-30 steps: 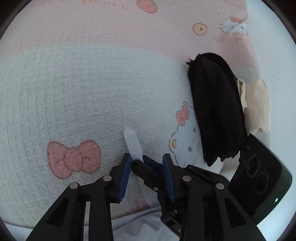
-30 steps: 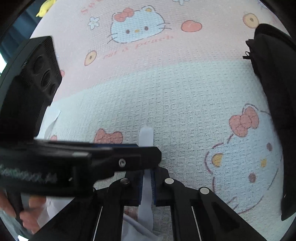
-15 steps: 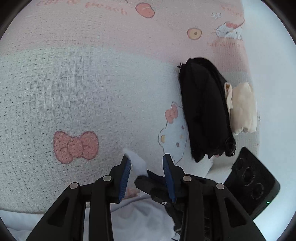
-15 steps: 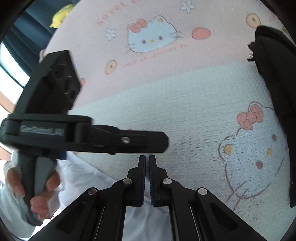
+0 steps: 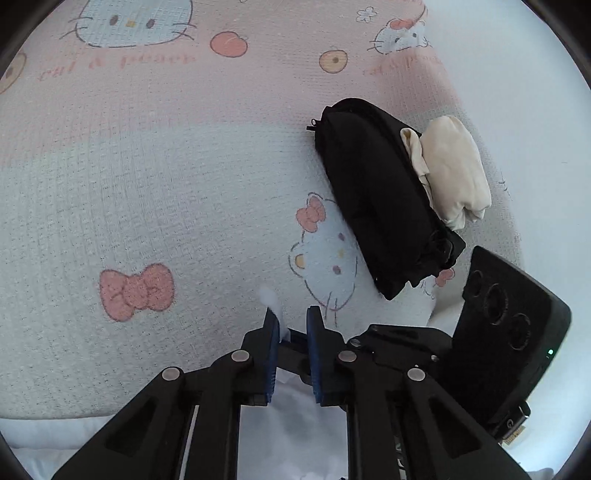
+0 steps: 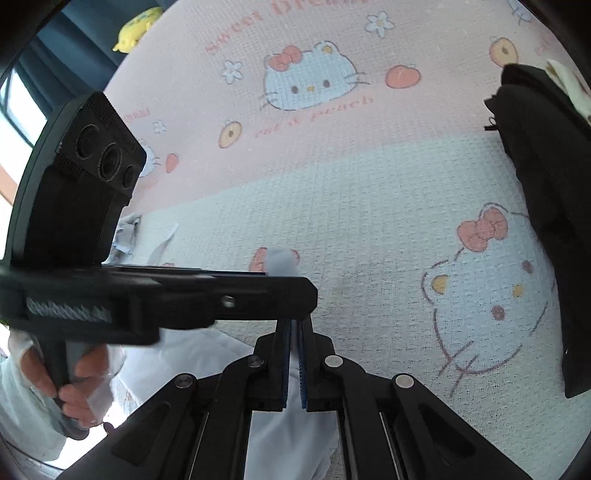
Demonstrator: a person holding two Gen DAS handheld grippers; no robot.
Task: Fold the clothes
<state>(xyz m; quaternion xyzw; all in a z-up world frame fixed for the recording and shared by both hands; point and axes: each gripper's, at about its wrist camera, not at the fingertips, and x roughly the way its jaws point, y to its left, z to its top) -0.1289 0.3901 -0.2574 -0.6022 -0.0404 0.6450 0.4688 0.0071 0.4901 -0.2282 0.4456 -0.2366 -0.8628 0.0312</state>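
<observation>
A white garment hangs below both grippers over a Hello Kitty blanket; it also shows in the right wrist view. My right gripper is shut on a strip of the white garment. My left gripper has its jaws a little apart around the same strip and the right gripper's tip; a white tuft sticks up past the left pad. In the right wrist view the left gripper crosses in front from the left.
A folded black garment and a folded cream garment lie on the blanket at the right. The black one also shows in the right wrist view. A yellow toy sits at the far left.
Both grippers have risen and pulled back from the blanket with the white garment. The left jaws have narrowed around the strip.
</observation>
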